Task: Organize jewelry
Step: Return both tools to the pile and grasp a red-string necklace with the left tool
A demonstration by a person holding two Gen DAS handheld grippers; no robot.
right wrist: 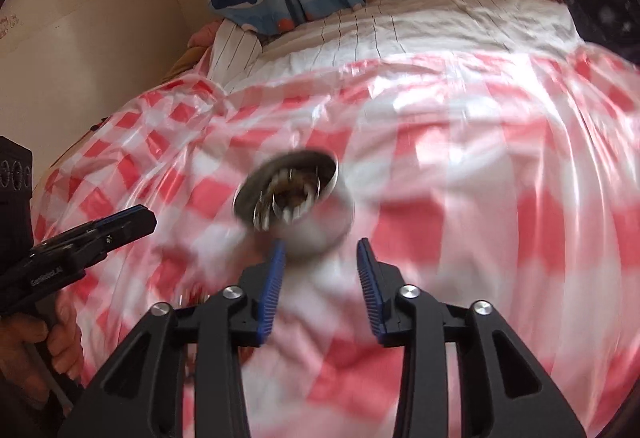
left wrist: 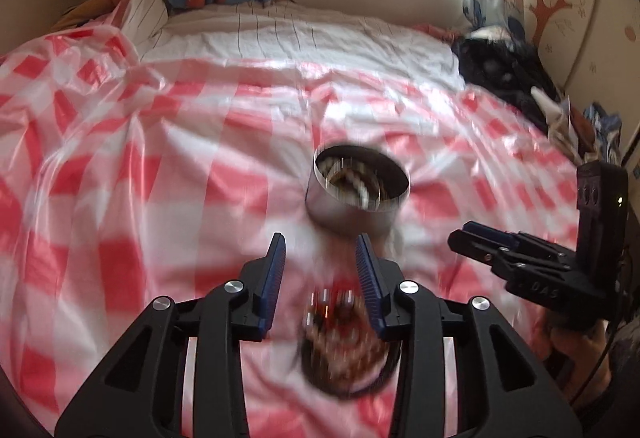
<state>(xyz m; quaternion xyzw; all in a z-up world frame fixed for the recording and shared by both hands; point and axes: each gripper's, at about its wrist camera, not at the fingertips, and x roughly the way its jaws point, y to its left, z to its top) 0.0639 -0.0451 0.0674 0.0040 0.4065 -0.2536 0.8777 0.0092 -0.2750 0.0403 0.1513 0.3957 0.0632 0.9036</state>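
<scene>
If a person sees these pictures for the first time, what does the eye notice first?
First, the red-and-white checked plastic sheet covering the bed. At its middle stands a shiny metal cup with jewelry inside. Nearer the camera, a blurred heap of jewelry lies between the open left tongs.

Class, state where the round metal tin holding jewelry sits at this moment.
The metal tin stands on the red-checked sheet mid-bed, just ahead of the open left gripper; in the right wrist view it lies slightly left of the right gripper.

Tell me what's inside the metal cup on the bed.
The metal cup holds jewelry: pale beaded strands and brownish pieces show through its open top. Motion blur and the cup's wall hide what lies deeper, so a count isn't possible.
</scene>
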